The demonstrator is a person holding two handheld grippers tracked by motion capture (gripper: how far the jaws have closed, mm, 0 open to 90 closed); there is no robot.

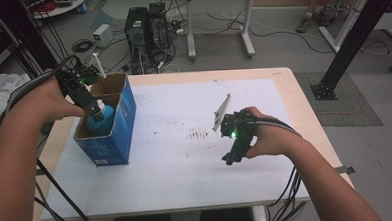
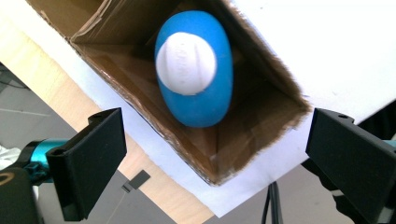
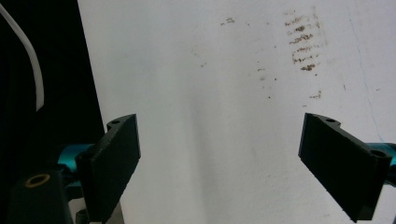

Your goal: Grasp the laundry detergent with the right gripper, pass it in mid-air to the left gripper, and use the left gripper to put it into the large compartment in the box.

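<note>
The bottle [image 2: 195, 70], blue with a white cap, stood inside the open box [image 1: 127, 116] at the table's left edge, and the left gripper [image 1: 95, 111] hung just over it with its jaws spread wide and nothing between them. Judged from that, the placing looked done or nearly so: the bottle sat in the box with no jaw touching it, and what seemed left was to lift the left gripper clear. In the left gripper view the bottle leaned in one corner of the cardboard, cap toward the camera, with both jaws well apart on either side of the box mouth. The left hand [image 1: 48, 99] came in from the left edge, forearm raised, wrist bent so the gripper pointed down and inward into the box. The right gripper [image 1: 232, 158] rested low over the white sheet [image 1: 186, 171] near the middle of the table, well apart from the box, pointing back toward the person; its jaws were open too and held nothing, with bare sheet and some brown smudges [image 3: 303, 44] between them in the right gripper view. The right hand [image 1: 268, 137] lay relaxed, forearm angled in from the bottom right, taking no part in the work.
</note>
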